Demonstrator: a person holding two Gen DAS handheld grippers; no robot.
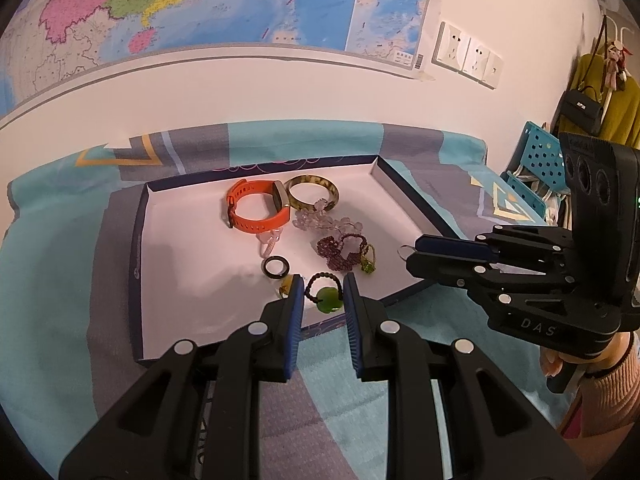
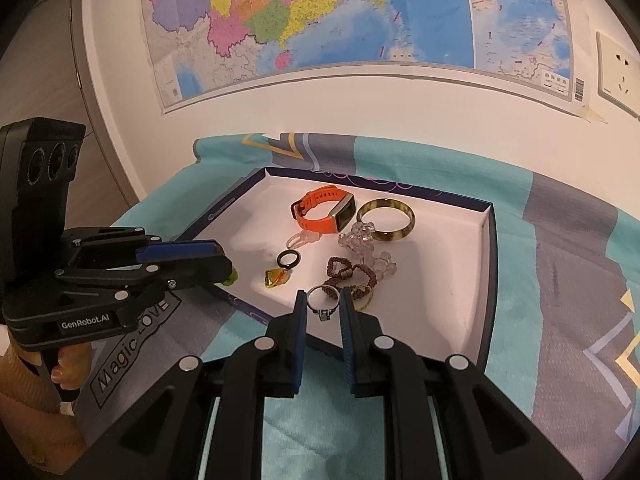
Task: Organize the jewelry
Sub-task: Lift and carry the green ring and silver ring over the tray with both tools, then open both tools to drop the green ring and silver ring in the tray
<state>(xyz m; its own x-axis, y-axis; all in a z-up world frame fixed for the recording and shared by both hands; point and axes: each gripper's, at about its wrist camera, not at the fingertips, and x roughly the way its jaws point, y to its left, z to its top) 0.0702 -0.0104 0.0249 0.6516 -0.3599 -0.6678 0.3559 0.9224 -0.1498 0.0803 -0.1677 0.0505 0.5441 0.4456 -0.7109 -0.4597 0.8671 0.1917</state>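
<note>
shallow box lid [image 1: 138, 248], white inside with a dark blue rim, lying on a teal and grey patterned cloth [image 1: 60, 280] against the wall.

contents, far end to near end:
- orange watch [image 1: 256, 206], strap looped, standing on its edge.
- mottled yellow-brown bangle [image 1: 314, 192], flat, just beside the watch.
- clear pale-pink bead string [image 1: 320, 220], bunched, touching the bangle's near edge.
- small clear pink piece [image 1: 269, 240] below the watch; what it is cannot be told.
- dark red beaded band [image 1: 344, 252], coiled in loops, with a small green-beaded ring [image 1: 368, 264] touching it.
- black ring [image 1: 275, 267], flat, near the middle.
- amber piece [image 2: 276, 277] just beside the black ring.

tools:
- left gripper [image 1: 322, 298] — its blue-padded jaws stand around a green bead on a dark cord [image 1: 326, 298] at the lid's near edge. the cord loop lies between the tips; whether the pads press it cannot be told.
- right gripper [image 2: 323, 308] — jaws closed in on a thin silver ring [image 2: 322, 304], held upright between the pads over the lid's near part, close to the red band.

surroundings: coloured map [image 2: 320, 20] on the white wall, wall sockets [image 1: 468, 54] to its right, a black handbag [image 1: 582, 110] hanging further right.
</note>
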